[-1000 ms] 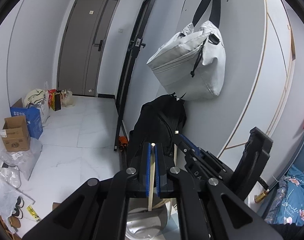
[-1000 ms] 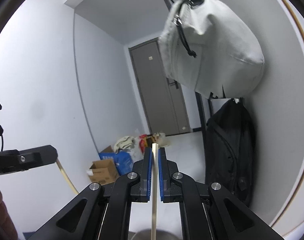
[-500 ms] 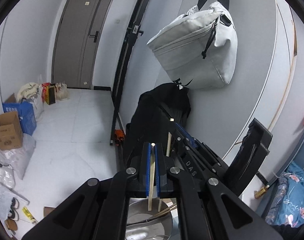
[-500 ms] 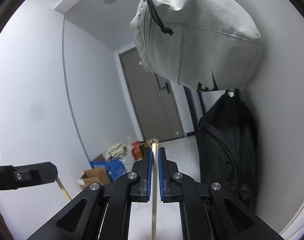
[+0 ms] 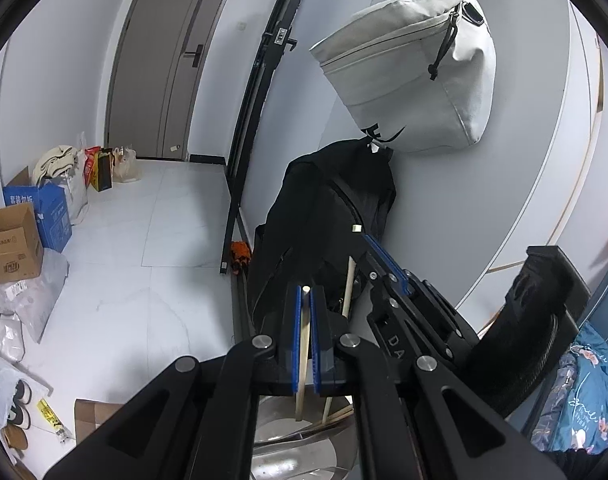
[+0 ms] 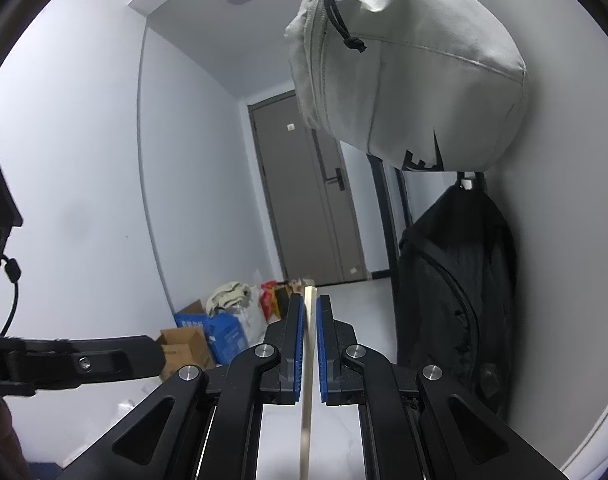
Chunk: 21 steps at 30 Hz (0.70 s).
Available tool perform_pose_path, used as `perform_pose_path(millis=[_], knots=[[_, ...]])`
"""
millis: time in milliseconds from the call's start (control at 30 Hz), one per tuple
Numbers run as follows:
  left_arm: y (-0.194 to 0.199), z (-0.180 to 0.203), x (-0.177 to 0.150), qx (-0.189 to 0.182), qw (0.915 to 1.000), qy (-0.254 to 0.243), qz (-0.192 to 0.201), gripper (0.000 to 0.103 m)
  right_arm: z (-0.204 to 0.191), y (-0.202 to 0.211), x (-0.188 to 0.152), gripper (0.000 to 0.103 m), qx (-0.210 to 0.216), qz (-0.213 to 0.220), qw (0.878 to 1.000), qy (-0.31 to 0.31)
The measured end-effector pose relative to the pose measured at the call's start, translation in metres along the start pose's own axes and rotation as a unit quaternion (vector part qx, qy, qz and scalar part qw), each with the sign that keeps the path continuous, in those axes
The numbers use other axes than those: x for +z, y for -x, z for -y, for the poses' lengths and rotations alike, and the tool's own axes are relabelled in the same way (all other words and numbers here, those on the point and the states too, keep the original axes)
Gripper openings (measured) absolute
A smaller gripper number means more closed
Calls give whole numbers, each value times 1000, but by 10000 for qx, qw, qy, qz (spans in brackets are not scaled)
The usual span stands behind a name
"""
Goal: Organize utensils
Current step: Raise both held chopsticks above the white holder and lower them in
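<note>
Item: two chopsticks, one per gripper, over a steel bowl (image 5: 287, 440) at the bottom edge of the left wrist view. Left gripper (image 5: 305, 300) clamped shut on the left chopstick (image 5: 302, 364); right gripper (image 6: 312, 312) clamped shut on the right chopstick (image 6: 307, 380). Handling, as judged: the step appears to be lowering both sticks into the bowl; keep each upright, bring the lower tips inside the rim before loosening either grip, and keep the grippers apart. Appearance: pale wood, slim, straight, square-cut top ends just above the blue pads (image 5: 296, 336). The left stick's lower end shows against the bowl; whether it touches cannot be told. More sticks lie in the bowl.
</note>
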State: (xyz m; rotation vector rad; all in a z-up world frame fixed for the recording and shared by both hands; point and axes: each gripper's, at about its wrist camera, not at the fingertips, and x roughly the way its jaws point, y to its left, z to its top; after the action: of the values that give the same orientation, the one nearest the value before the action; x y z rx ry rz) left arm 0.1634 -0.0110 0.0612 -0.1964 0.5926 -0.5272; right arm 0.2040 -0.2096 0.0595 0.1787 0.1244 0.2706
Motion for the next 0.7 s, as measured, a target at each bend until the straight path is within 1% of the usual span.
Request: perform_pose_path(millis=[300, 500, 633, 700], knots=[[1, 6, 2, 32, 10000, -86, 26, 0, 1, -1, -1, 5, -54, 43, 9999, 91], [1, 6, -1, 45, 9999, -139, 22, 0, -10, 5, -6, 5, -90, 261, 9985, 479], [0, 2, -3, 63, 10000, -76, -5, 0, -10, 6, -6, 5, -111, 405, 9979, 492], [-1, 0, -3, 69, 10000, -34, -27, 0, -9, 4, -5, 5, -113, 403, 9982, 425]])
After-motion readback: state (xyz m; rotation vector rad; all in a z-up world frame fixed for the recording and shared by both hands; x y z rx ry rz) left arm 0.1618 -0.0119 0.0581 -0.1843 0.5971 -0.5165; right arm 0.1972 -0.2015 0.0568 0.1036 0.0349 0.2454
